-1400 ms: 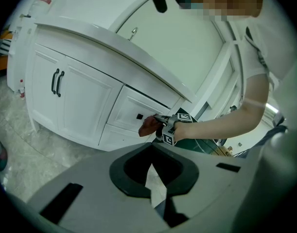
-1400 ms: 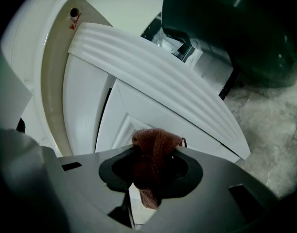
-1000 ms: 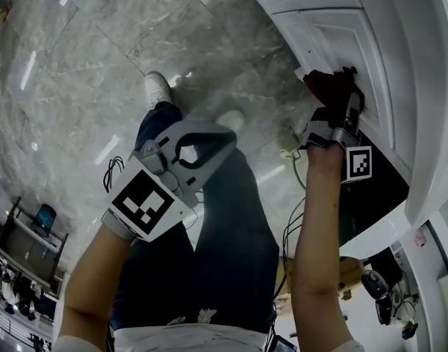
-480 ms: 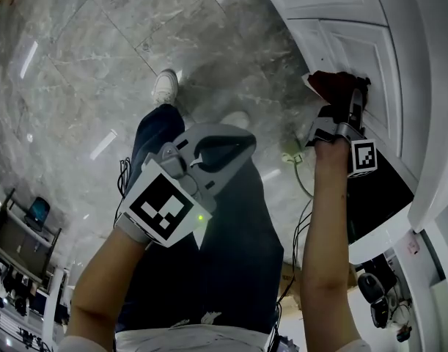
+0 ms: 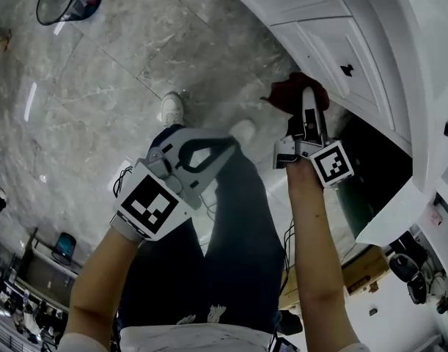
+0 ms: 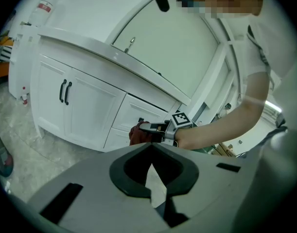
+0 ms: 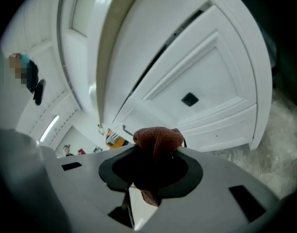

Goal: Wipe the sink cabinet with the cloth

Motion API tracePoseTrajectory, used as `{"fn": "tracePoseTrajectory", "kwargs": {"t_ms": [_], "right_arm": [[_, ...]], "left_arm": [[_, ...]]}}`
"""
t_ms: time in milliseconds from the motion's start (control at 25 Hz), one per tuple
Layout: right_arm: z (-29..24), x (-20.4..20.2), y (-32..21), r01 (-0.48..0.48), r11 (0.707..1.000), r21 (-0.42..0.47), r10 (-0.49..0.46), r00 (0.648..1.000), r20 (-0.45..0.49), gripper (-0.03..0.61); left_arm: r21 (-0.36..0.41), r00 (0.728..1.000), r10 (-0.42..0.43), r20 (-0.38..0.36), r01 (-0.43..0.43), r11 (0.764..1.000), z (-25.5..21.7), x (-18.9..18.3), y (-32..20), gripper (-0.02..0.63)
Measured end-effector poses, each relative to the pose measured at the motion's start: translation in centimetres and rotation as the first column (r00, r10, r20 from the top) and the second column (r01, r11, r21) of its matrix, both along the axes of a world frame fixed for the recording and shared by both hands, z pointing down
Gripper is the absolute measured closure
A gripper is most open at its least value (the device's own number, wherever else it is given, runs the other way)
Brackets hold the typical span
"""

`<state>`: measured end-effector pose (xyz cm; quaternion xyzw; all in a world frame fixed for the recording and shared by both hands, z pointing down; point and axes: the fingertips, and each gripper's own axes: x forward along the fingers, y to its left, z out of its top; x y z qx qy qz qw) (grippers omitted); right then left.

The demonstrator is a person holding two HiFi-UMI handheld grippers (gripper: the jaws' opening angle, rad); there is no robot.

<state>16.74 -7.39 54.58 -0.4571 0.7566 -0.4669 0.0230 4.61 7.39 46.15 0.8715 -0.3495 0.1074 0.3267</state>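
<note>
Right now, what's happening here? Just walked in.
A person holds a tool in each hand. The right tool is shut on a dark red cloth, bunched between its jaws and held close to the front of the white sink cabinet. Whether the cloth touches it can't be told. The left tool is shut on nothing and hangs over the person's leg, away from the cabinet.

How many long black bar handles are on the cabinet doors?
2: the left bar handle and the right bar handle, side by side where two doors meet, in the left gripper view. Others may be hidden.
</note>
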Motion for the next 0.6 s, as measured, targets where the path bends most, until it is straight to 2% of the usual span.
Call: {"fn": "tracePoseTrajectory", "kwargs": {"t_ms": [160, 320, 440, 600], "right_arm": [[-3.2, -3.2, 3.4, 0.178, 0.982, 0.069, -0.168, 0.978, -0.122, 0.468], [-8.2, -6.3, 5.5, 0.356, 0.914, 0.195, -0.299, 0.915, -0.27, 0.467], [-12.5, -7.4, 7.1, 0.436, 0.864, 0.252, -0.342, 0.875, -0.342, 0.466], [-17.9, -8.0, 8.7, 0.476, 0.826, 0.303, -0.343, 0.85, -0.4, 0.466]], "left_arm": [[0.008, 0.999, 0.046, 0.011, -0.046, 0.999, -1.5, -0.8, 0.1, 0.603], [0.056, 0.995, 0.102, 0.025, -0.103, 0.993, -3.7, -1.6, -0.5, 0.604], [0.075, 0.991, 0.132, 0.024, -0.133, 0.988, -6.1, -1.4, -0.3, 0.603], [0.104, 0.986, 0.167, 0.018, -0.168, 0.98, -10.1, -1.2, -0.1, 0.603]]}}
